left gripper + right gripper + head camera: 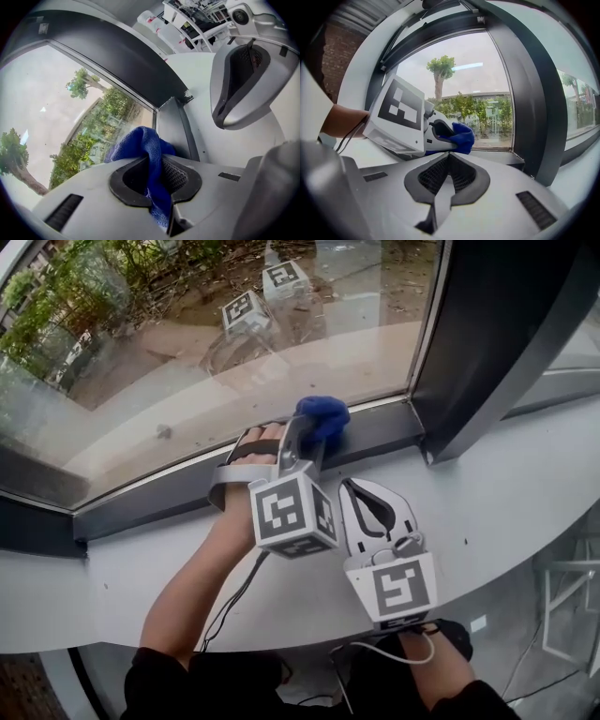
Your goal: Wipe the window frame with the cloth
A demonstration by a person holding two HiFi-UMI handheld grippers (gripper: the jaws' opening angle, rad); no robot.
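A blue cloth [322,418] is bunched against the dark lower window frame [169,502], just left of the frame's corner. My left gripper [305,442] is shut on the cloth [150,154], which sticks out past its jaws toward the glass. From the right gripper view the cloth [461,136] shows pinched at the left gripper's tip. My right gripper [361,488] rests on the white sill to the right of the left one, shut with nothing between its jaws [449,161].
A thick dark upright post [497,343] rises at the right of the pane [216,334]. The white sill [506,493] curves along below the frame. Shelving with bottles [187,23] stands farther off in the room.
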